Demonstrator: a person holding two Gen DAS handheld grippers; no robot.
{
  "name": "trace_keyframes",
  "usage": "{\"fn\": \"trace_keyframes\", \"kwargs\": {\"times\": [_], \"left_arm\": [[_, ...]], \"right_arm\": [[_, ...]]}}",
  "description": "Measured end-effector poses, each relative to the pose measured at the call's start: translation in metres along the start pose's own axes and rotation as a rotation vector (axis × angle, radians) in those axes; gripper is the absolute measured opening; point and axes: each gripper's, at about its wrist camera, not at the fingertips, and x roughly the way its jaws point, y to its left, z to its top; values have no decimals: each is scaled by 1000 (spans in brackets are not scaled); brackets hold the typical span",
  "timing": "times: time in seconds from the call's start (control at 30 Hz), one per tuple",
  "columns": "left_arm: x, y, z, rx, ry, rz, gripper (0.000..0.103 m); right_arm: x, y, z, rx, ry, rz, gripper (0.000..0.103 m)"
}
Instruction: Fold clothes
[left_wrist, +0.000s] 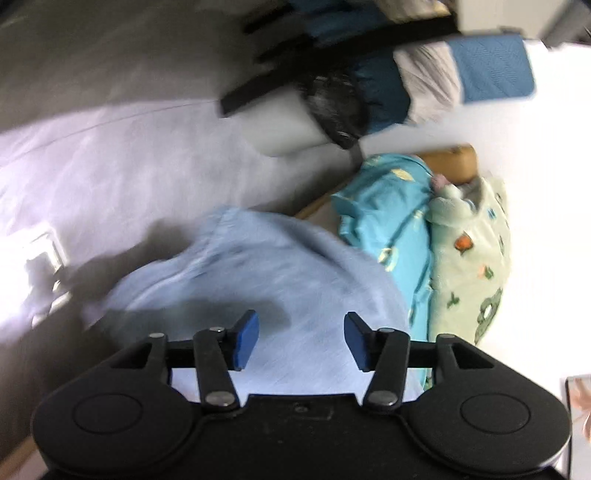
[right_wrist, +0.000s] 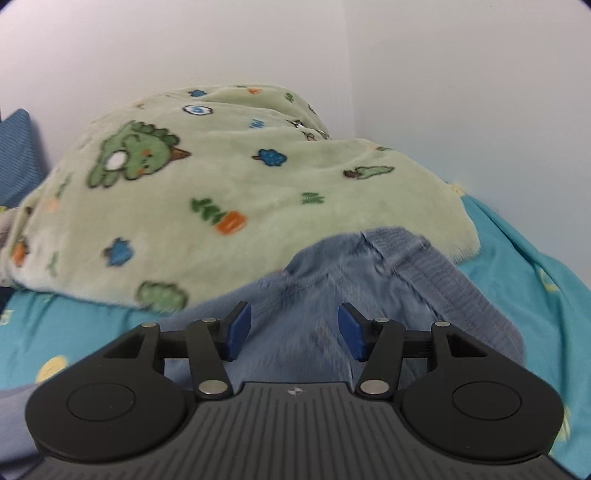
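Observation:
A light blue garment (left_wrist: 251, 280) lies bunched on the bed, right in front of my left gripper (left_wrist: 301, 341). That gripper's blue pads stand apart above the cloth with nothing pinched between them. In the right wrist view the same blue garment (right_wrist: 369, 280), with a ribbed hem, lies below my right gripper (right_wrist: 293, 332). Its jaws are also apart, and the cloth passes beneath the gap without being clamped. The picture is blurred by motion in both views.
A pale green plush blanket with dinosaur prints (right_wrist: 221, 184) is heaped just beyond the garment, on a turquoise sheet (right_wrist: 535, 277). A grey sheet (left_wrist: 129, 166), a white pillow (left_wrist: 284, 133), blue cushions (left_wrist: 495, 70) and dark straps lie further off. White wall (right_wrist: 443, 74) stands behind.

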Motion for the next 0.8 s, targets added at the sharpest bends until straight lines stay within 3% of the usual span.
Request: {"fn": "trace_keyframes", "kwargs": {"times": [0.13,0.3,0.53,0.7,0.73,0.8], "left_arm": [[-18,44,-12,-179,33,-92,53],[-2,68,-20,-251,112,-95,58],[43,86,-10,-322,77,-124,58],[72,86,0,-340,36,-126,58],[74,85,5,-339,22,-111,56],[77,80,14,-320,-17,-67,39]], "right_arm": [[-41,-7,-18,-13,25,7,55],[-80,-20,-43,0,73,18,55],[-121,-20,-69,106,128,71,55],[-137,-12,-97,282,175,123,55],[-137,-10,-103,316,193,128,55],[-132,-4,-110,349,226,117,55]]}}
